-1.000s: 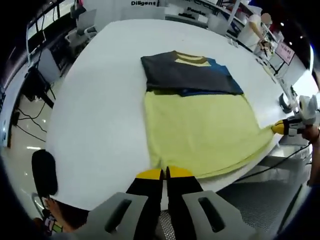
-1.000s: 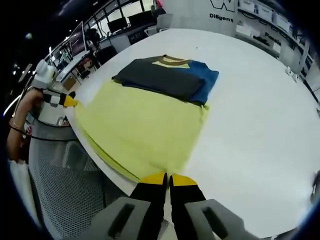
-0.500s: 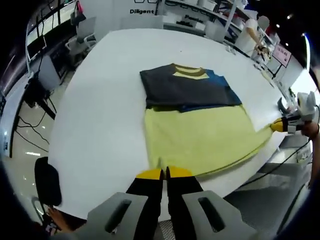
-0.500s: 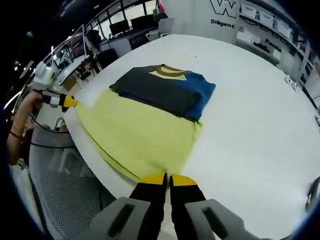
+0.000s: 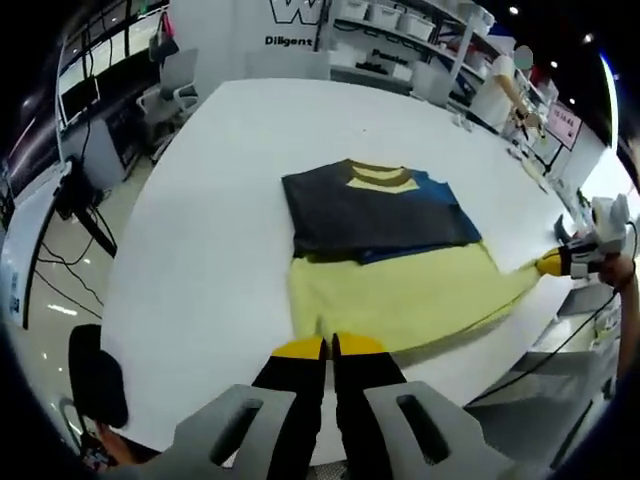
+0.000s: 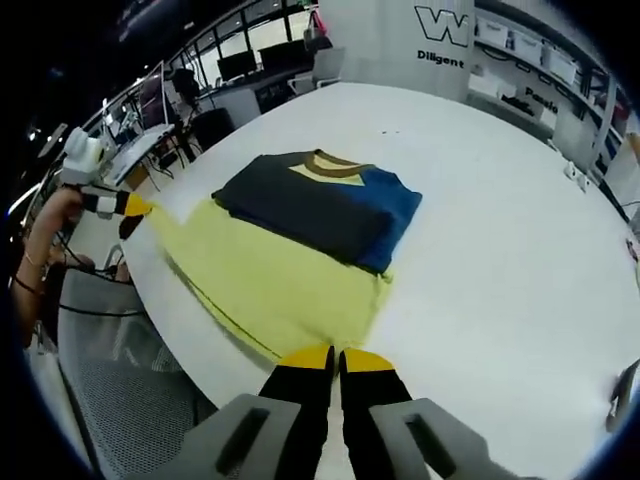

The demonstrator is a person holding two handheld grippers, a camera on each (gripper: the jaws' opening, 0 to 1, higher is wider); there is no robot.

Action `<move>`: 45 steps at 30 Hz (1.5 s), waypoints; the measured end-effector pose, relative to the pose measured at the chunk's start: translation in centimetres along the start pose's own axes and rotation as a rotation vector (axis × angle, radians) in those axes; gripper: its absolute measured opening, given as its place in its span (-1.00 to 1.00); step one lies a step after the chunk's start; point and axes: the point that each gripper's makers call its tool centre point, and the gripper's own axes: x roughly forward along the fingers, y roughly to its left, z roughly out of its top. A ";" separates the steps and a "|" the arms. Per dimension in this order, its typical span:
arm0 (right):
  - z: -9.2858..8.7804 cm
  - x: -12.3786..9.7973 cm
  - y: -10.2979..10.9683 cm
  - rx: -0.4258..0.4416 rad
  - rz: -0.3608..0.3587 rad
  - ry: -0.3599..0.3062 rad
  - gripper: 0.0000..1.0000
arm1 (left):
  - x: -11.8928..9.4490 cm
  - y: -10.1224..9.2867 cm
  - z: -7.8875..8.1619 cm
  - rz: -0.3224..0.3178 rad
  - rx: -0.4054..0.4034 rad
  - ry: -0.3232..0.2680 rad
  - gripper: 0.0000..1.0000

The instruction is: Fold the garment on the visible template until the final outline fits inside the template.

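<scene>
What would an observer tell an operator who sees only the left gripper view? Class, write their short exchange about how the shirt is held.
Operator: Is the right gripper closed on the cloth?
Observer: Yes. In the right gripper view the right gripper has its jaws together on the yellow hem of the shirt.
Operator: How does my own gripper look from outside?
Observer: The right gripper view shows the left gripper from the side at the edge of the table, its yellow tip on the hem's other corner.

Wall lettering [image 5: 288, 40] at top centre of left gripper view: too small to read fully. Shelf items [image 6: 525, 65] at upper right of right gripper view: blurred, unidentifiable.
</scene>
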 end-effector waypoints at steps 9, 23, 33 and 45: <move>2.5 0.0 -0.8 0.040 -0.001 -0.041 -1.00 | 0.4 0.4 0.9 0.025 0.016 -0.008 -0.99; 4.8 0.3 -1.9 0.024 -0.020 -0.046 -1.00 | 0.5 0.6 4.3 0.030 0.010 -0.071 -0.99; 7.2 0.1 -2.7 0.003 -0.039 -0.078 -1.00 | 0.6 0.4 7.2 0.036 0.029 -0.120 -0.99; 9.5 0.1 -3.7 -0.007 -0.045 -0.103 -1.00 | 1.0 0.9 9.7 0.037 0.014 -0.150 -0.99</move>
